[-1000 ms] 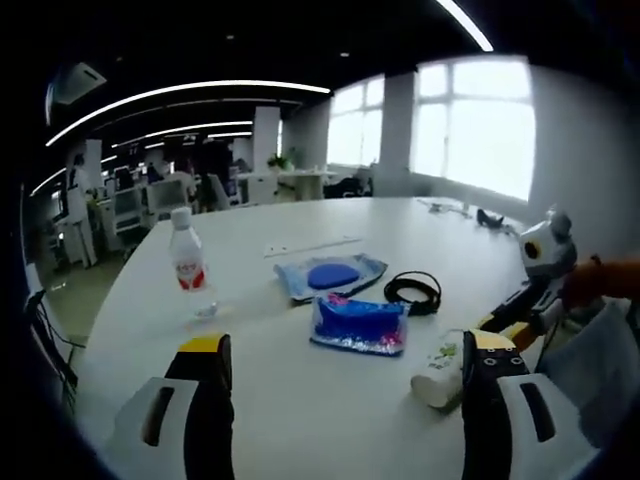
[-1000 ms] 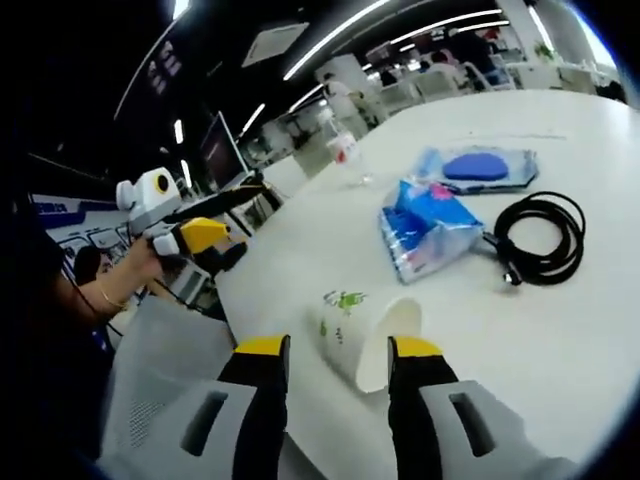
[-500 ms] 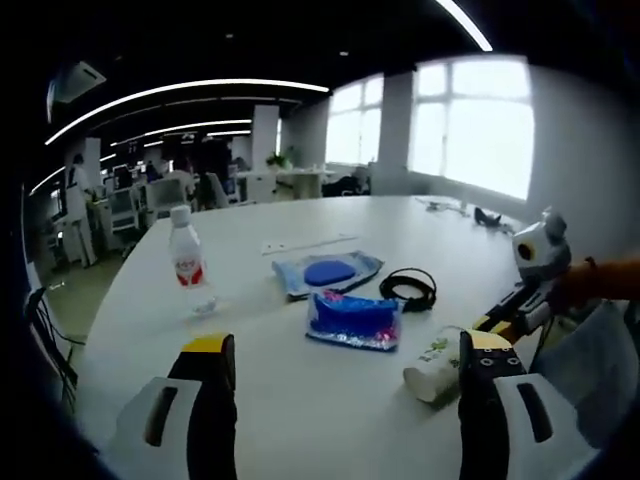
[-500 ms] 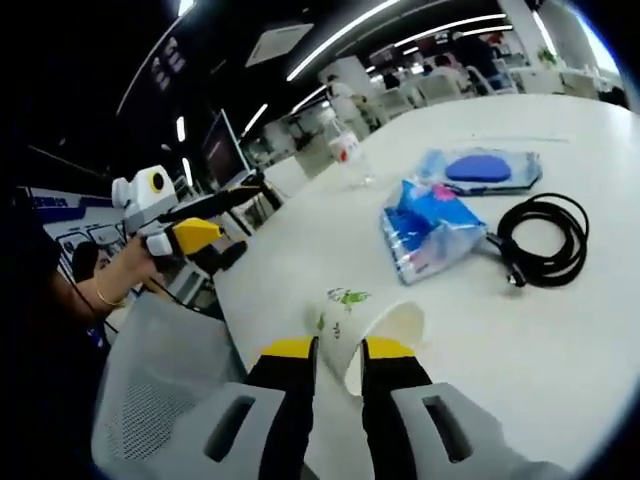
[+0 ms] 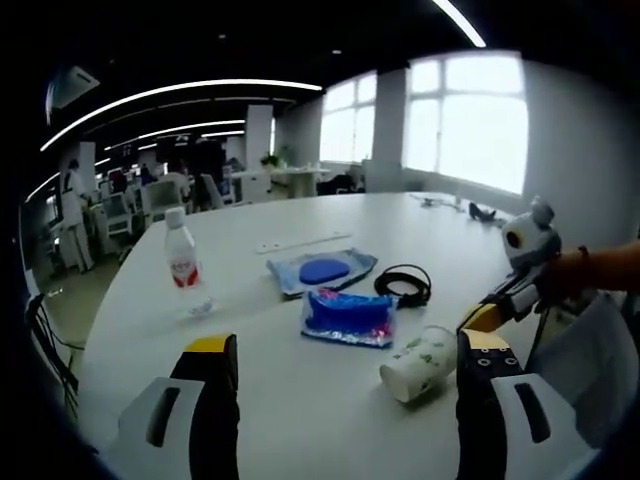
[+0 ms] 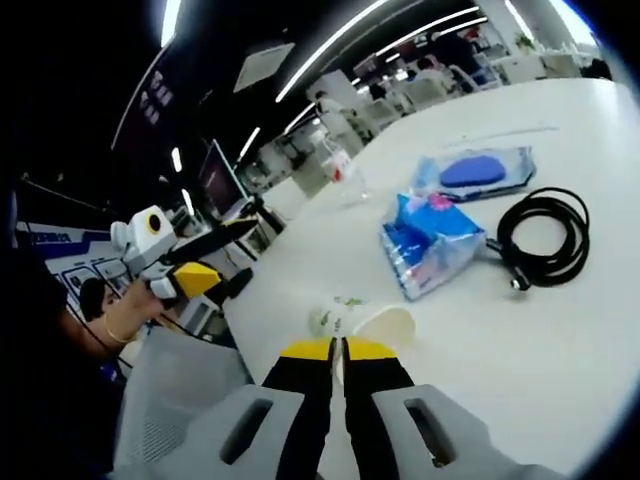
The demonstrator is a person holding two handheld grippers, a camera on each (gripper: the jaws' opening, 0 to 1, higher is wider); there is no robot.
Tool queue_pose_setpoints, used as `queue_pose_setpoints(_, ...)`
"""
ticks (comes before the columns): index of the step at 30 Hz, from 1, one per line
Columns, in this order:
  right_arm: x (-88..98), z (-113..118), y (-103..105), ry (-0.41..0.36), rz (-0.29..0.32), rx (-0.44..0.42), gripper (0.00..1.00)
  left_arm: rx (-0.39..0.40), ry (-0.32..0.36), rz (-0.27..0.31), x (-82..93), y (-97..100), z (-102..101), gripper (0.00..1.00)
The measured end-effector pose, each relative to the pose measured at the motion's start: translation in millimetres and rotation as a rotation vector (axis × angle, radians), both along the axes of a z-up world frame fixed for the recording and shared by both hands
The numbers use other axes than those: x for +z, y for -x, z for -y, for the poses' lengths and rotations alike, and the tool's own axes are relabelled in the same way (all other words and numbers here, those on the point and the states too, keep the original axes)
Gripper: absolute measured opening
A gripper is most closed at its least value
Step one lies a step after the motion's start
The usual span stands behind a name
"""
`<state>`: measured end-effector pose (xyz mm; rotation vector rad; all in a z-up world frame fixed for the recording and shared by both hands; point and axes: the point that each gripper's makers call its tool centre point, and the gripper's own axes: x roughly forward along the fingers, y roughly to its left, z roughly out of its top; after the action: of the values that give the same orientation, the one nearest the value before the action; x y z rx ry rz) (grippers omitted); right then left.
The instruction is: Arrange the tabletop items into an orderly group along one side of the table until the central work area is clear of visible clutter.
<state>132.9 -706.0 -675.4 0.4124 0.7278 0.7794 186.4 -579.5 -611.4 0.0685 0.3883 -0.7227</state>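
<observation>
Left gripper view, left to right: a water bottle (image 5: 181, 262) stands upright on the white table (image 5: 300, 400); a clear packet with a blue pad (image 5: 322, 271) lies beyond a blue wipes pack (image 5: 346, 315); a coiled black cable (image 5: 403, 286) lies just beside them; a paper cup (image 5: 418, 363) is tipped on its side, its rim pinched by the right gripper (image 5: 478, 318). The left gripper (image 5: 338, 352) hovers with jaws wide open, holding nothing. Right gripper view: the right gripper (image 6: 336, 348) has its jaws closed on the rim of the paper cup (image 6: 360, 322), near the table edge.
</observation>
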Motion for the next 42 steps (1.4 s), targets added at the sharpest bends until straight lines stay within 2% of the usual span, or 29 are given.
queue_pose_setpoints(6,1.6,-4,4,-0.011,-0.018,0.004,0.04,-0.004,-0.005,0.005,1.2,0.8,0,0.9)
queue_pose_setpoints(15,3.8,-1,4,0.007,-0.004,0.005,0.11,-0.009,-0.007,0.007,1.0,2.0,0,0.9)
queue_pose_setpoints(27,-12.6,-11,4,0.025,-0.04,0.036,0.23,-0.012,-0.031,0.01,-1.3,2.9,0,0.92)
queue_pose_setpoints(30,-15.7,-15,4,0.029,-0.044,0.049,0.22,-0.016,-0.034,0.008,-2.7,3.3,0,0.93)
queue_pose_setpoints(38,-19.0,-19,5,0.032,-0.045,0.067,0.14,-0.019,-0.037,-0.002,-6.8,4.0,1,0.92)
queue_pose_setpoints(42,-17.3,-20,3,-0.003,-0.056,0.053,0.08,-0.023,-0.037,-0.007,-9.0,4.2,2,0.92)
